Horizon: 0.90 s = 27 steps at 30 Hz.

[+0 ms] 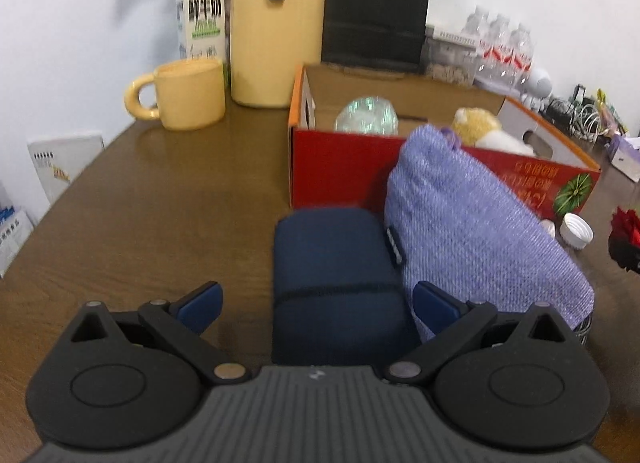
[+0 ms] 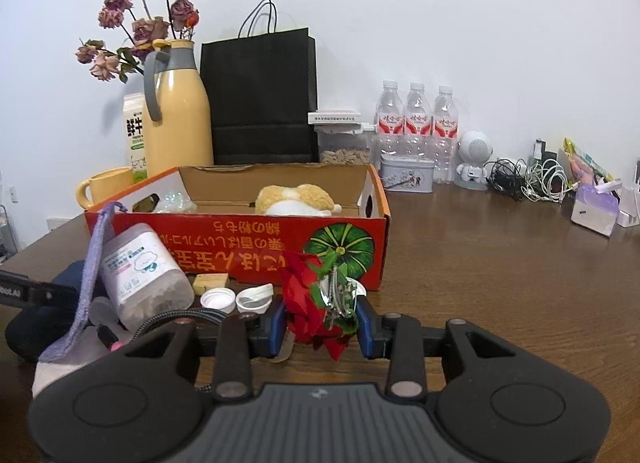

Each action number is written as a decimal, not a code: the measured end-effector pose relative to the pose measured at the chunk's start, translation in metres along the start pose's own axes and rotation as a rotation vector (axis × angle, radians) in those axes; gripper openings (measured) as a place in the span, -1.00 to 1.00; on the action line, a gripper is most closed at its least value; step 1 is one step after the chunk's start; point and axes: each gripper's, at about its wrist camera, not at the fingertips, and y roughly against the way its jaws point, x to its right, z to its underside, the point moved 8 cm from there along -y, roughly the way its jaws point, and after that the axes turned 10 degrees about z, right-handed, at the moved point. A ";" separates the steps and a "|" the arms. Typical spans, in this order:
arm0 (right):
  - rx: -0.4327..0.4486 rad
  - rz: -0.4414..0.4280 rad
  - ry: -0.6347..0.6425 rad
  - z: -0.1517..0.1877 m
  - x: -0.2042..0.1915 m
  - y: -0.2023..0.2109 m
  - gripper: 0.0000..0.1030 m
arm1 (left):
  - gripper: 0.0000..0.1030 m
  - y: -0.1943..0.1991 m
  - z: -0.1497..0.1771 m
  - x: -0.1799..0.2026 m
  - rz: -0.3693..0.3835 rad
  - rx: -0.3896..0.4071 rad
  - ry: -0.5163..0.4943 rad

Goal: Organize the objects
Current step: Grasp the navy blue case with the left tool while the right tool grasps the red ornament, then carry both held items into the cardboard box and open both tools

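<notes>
My left gripper [image 1: 318, 303] stands open over the brown table [image 1: 140, 203]. A dark blue pouch [image 1: 336, 263] lies between its blue fingers [image 1: 200, 303], and the pads do not press on it. A purple knitted bag [image 1: 480, 231] leans against the pouch's right side. Behind them stands a red cardboard box [image 1: 340, 167] holding a plush toy [image 1: 480, 127] and a clear crumpled wrapper [image 1: 366, 117]. My right gripper [image 2: 321, 325] is shut on a red flower decoration [image 2: 308, 295] with green leaves and silver foil, just in front of the box [image 2: 240, 247].
A labelled jar [image 2: 140, 275] lies tilted left of the flower, beside two white caps [image 2: 218, 299] and a small wooden block [image 2: 210, 281]. A yellow mug [image 1: 188, 95], a yellow jug [image 1: 276, 31], a milk carton [image 1: 200, 15], a black paper bag [image 2: 260, 103] and water bottles [image 2: 416, 119] line the back.
</notes>
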 end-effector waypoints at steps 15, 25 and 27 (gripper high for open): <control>0.026 -0.024 -0.006 -0.001 -0.002 0.005 -0.33 | 0.42 -0.007 0.005 0.008 -0.044 -0.020 -0.012; 0.037 -0.034 0.006 -0.002 -0.003 0.008 -0.33 | 0.26 0.009 0.006 0.011 -0.019 0.025 0.017; 0.042 -0.035 0.013 -0.002 -0.004 0.008 -0.33 | 0.26 0.014 0.003 0.010 -0.022 0.045 0.016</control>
